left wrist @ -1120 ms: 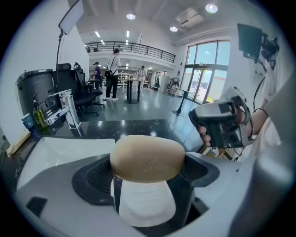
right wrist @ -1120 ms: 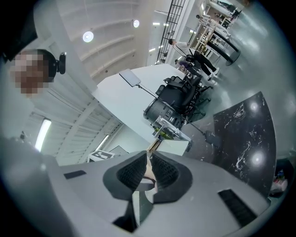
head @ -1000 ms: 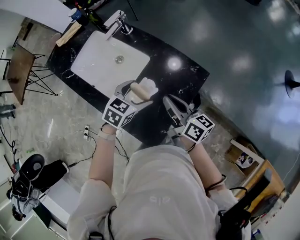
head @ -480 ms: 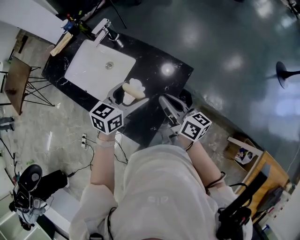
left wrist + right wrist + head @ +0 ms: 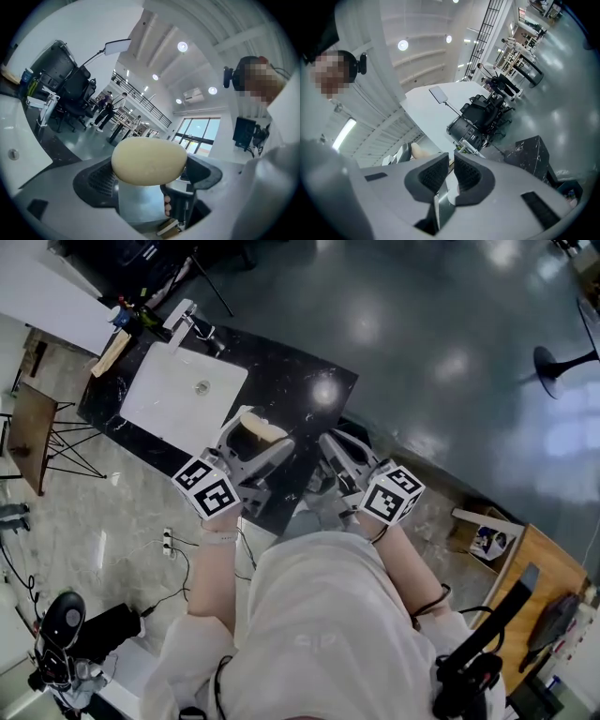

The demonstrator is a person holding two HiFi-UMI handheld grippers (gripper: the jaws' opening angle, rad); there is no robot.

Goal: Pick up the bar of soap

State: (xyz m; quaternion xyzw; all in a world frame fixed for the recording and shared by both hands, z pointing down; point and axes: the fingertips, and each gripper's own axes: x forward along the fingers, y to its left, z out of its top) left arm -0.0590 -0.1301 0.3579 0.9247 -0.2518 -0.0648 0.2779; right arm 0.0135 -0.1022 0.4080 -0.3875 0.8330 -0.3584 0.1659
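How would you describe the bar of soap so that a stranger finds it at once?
Find the black marble counter with its white rectangular sink. Over the counter's near edge, the left gripper grips a cream, oval bar of soap. It is the only pale, rounded thing held between grey jaws; the right gripper holds nothing.

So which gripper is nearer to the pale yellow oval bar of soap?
Left. The left gripper holds the soap between its jaws; the right gripper is beside it, not touching.
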